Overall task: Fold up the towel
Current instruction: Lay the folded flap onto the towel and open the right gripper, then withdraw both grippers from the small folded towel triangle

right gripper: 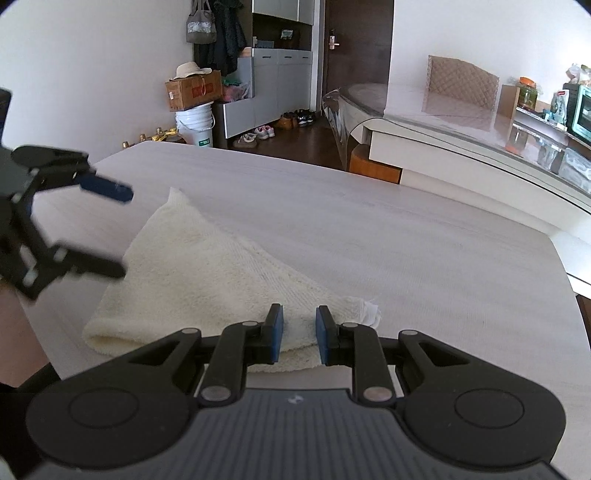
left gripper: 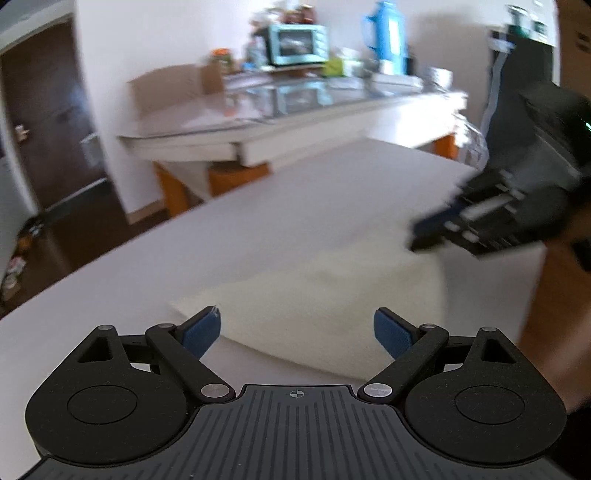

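A cream towel (left gripper: pixel 325 295) (right gripper: pixel 207 273) lies folded into a thick pad on the pale table (left gripper: pixel 288 206) (right gripper: pixel 388 229). My left gripper (left gripper: pixel 297 328) hangs open over the towel's near edge, its blue pads wide apart and holding nothing. From the right wrist it shows as the left gripper (right gripper: pixel 127 233), open above the towel's left end. My right gripper (right gripper: pixel 300 334) hovers over the near folded edge beside the tagged corner (right gripper: pixel 371 312). Its pads are a narrow gap apart, and the towel seen through the gap lies flat and unpinched. The right gripper (left gripper: pixel 417 236) is blurred at the towel's far right corner.
A second, glass-topped table (left gripper: pixel 295 110) (right gripper: pixel 461 122) stands just past the work table and carries a teal oven (left gripper: pixel 297 44), a blue jug (left gripper: pixel 388 33) and boxes. A person's arm (left gripper: pixel 546 314) crosses the right edge. A bucket (right gripper: pixel 195 125) and shoes sit on the dark floor.
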`<state>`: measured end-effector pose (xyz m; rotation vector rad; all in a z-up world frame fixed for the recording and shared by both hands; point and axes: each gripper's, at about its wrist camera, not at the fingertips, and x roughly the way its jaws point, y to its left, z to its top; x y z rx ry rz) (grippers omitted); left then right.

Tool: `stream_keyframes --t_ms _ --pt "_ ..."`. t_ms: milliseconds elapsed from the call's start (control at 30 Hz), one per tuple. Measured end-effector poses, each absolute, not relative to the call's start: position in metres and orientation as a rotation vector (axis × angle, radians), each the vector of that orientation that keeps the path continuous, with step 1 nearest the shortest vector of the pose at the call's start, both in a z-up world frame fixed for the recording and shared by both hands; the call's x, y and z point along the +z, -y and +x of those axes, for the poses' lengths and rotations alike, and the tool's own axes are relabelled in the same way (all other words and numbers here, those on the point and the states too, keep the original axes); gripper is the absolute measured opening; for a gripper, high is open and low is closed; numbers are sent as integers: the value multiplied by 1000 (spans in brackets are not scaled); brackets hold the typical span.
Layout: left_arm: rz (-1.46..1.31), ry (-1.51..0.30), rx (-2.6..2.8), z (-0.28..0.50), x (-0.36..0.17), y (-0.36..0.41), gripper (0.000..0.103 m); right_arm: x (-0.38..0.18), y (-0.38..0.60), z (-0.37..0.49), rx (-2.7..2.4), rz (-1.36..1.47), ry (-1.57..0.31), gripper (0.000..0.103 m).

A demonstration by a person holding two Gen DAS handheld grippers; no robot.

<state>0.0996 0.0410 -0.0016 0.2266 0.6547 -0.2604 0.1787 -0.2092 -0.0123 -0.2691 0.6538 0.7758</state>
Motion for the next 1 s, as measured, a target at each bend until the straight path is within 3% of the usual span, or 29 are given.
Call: stream_keyframes --t_ms 1000 --pt "151 -711 -91 107 -15 -48 96 -20 179 207 808 -323 -602 24"
